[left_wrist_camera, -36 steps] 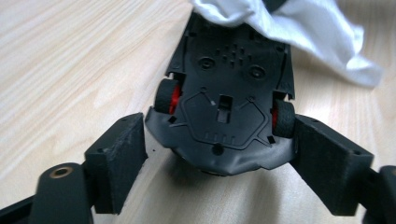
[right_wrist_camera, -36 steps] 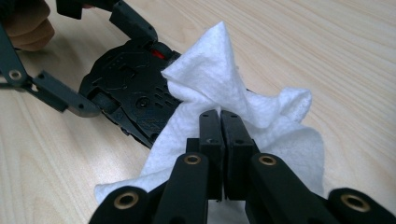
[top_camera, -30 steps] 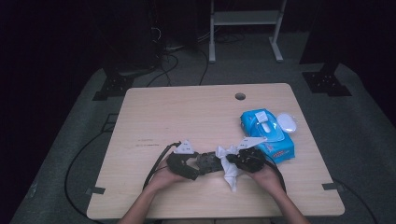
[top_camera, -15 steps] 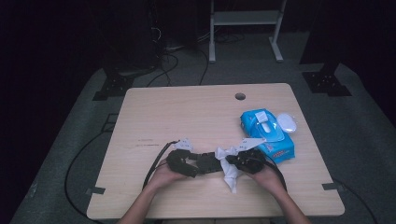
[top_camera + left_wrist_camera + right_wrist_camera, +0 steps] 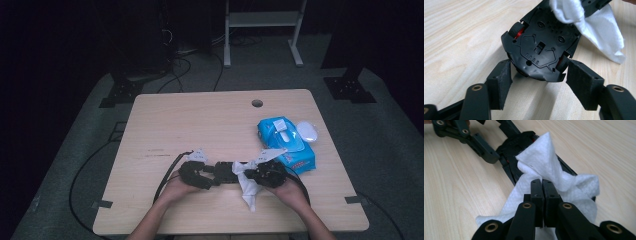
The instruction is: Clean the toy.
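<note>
Black plastic part [image 5: 541, 52], underside up, centre of the left gripper view, on the table [image 5: 200, 120]; left gripper [image 5: 539, 82] jaws apart, just closing about its near end, pads not yet pressing; right gripper [image 5: 542, 195] jaws together, clamped on white wipe [image 5: 541, 162] draped over the part; blue wipes pack [image 5: 285, 142] right of centre in the high view.

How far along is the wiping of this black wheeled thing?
Done: a wipe is out and pinched in the shut right gripper, with the blue pack nearby. In hand: it drapes one end of the upturned black wheeled toy, and the left gripper jaws have just been closing around the other end. Left: the wiping itself.
</note>
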